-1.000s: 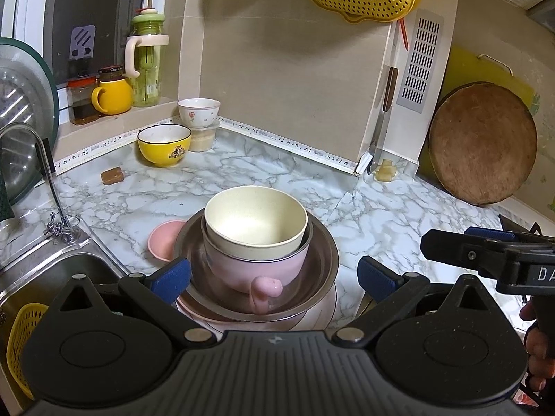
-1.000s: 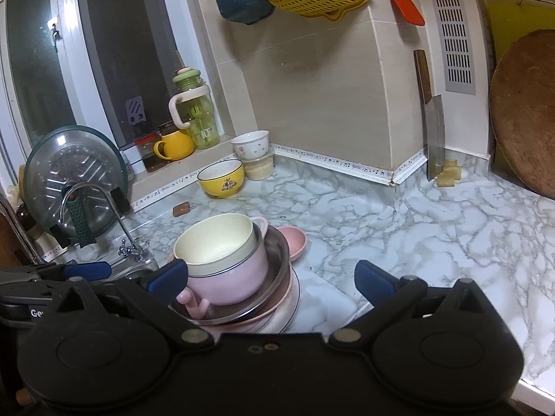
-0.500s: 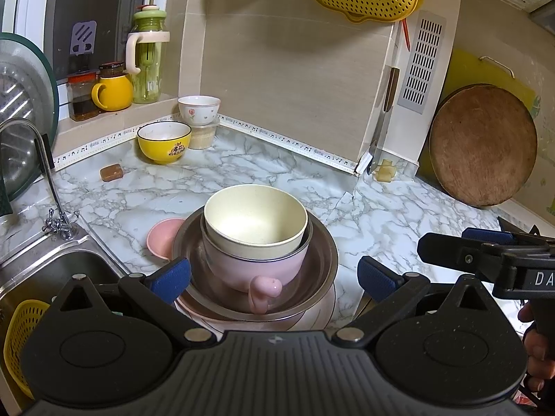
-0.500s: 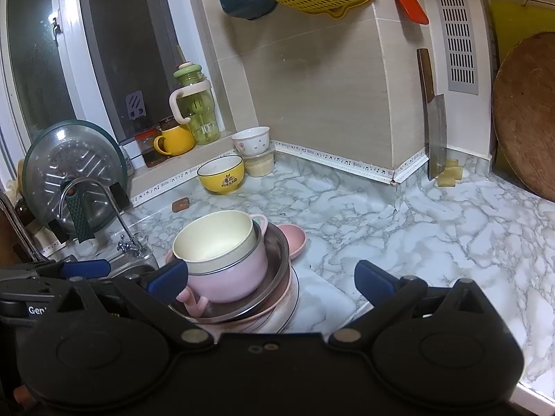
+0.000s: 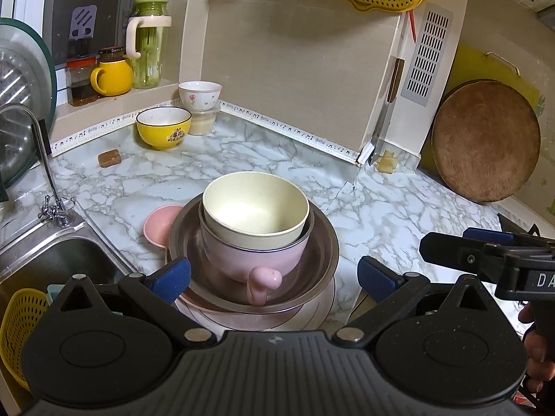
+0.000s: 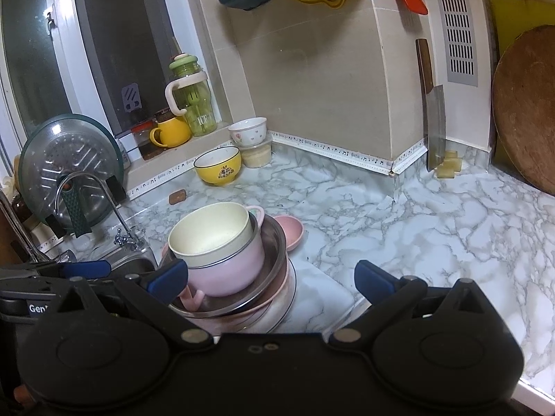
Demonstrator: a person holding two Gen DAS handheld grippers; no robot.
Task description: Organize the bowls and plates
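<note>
Bowls stack mid-frame: matte cream bowl point(image 5: 255, 213) in glossy pink cup point(image 5: 253, 256), inside round steel basin point(image 5: 253, 260); left gripper point(image 5: 274, 272) and right gripper point(image 6: 270, 274) spread wide, empty.

Marble counter point(image 5: 242, 159) bears stacked dishes point(image 5: 253, 242), perhaps soap point(image 5: 109, 157).

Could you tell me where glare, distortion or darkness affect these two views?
Left wrist view: fisheye bends the window frame; soft light pools inside the cream bowl. Right wrist view: the marble countertop washes out at right, the window is dark, and the wall edges bow.
</note>
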